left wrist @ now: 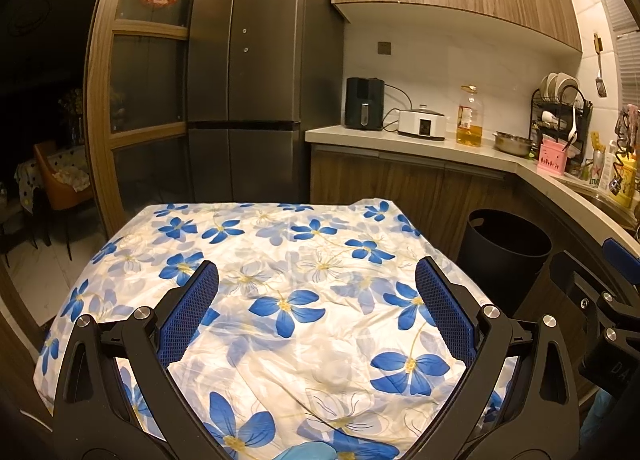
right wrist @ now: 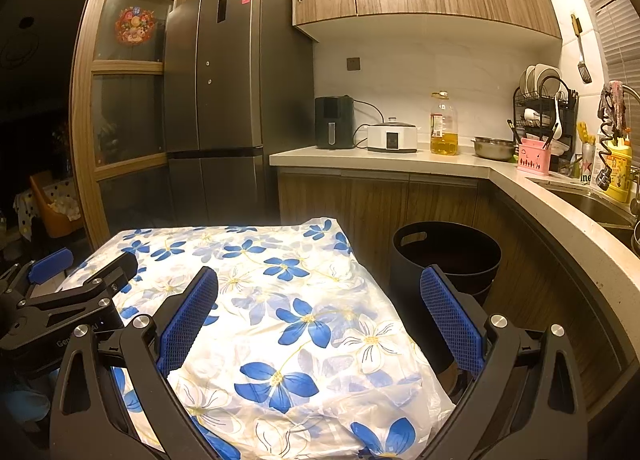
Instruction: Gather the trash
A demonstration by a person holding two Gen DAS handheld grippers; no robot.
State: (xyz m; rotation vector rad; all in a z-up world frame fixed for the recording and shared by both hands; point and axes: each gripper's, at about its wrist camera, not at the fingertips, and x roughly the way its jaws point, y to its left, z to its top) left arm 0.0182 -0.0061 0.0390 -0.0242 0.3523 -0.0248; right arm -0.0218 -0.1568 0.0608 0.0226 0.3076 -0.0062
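Left wrist view: left hand-held gripper [left wrist: 317,274] spread wide, empty, above bench [left wrist: 280,260] covered with blue-flowered cloth. Right hand-held gripper [left wrist: 616,260] visible at right edge, near black trash bin [left wrist: 506,248]. Right wrist view: right hand-held gripper [right wrist: 319,280] spread wide, empty, over bench [right wrist: 280,292] right edge; left hand-held gripper [right wrist: 80,264] at left, fingers apart. Trash bin [right wrist: 446,252] on floor between bench and kitchen cabinets, just beside bench corner. No trash item distinguishable on flowered cloth.
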